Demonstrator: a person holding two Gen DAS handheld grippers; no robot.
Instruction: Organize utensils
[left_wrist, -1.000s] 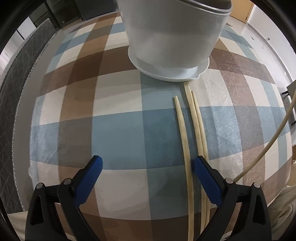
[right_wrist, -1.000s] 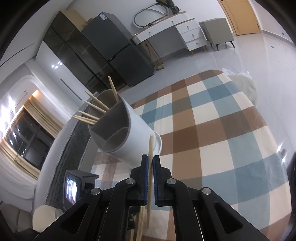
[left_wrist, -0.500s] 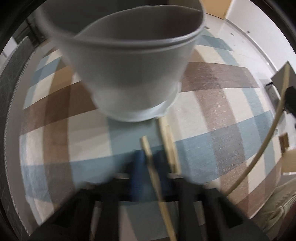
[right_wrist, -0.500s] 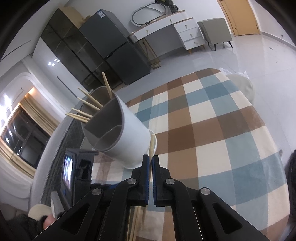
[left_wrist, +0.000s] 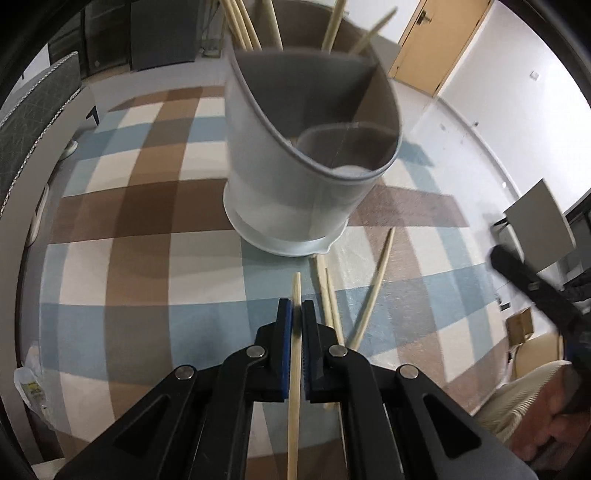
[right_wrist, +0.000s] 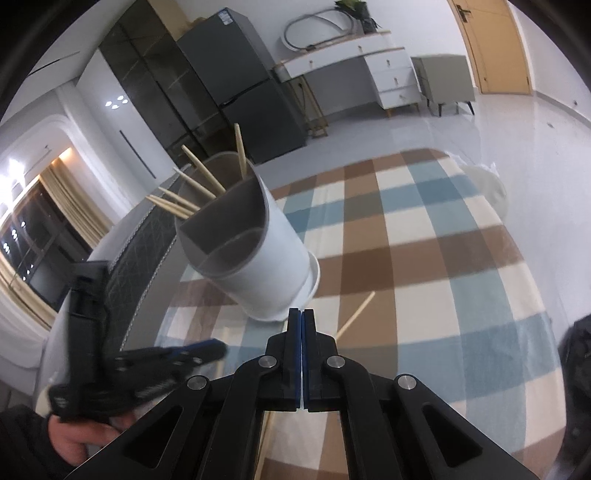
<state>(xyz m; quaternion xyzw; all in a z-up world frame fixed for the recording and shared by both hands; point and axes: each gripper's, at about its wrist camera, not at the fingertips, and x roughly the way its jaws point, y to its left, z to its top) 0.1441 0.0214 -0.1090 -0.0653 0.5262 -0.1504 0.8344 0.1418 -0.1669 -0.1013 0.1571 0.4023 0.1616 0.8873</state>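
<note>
The left gripper (left_wrist: 296, 308) clamps a pale, slender wooden chopstick (left_wrist: 294, 354) just before the white holder (left_wrist: 291, 199); three more chopsticks (left_wrist: 373, 291) lie on the checked cloth (left_wrist: 147, 258). The right gripper (right_wrist: 301, 314) is closed, empty.

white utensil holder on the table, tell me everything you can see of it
The white utensil holder is a tall, round, plastic-looking tub with a grey inside, a slanted rim and dividing walls. It stands upright in a shallow white drip dish on the checked tablecloth. Several chopsticks lean out of its taller back compartment; the lower front compartments look empty. No gripper touches it.
</note>
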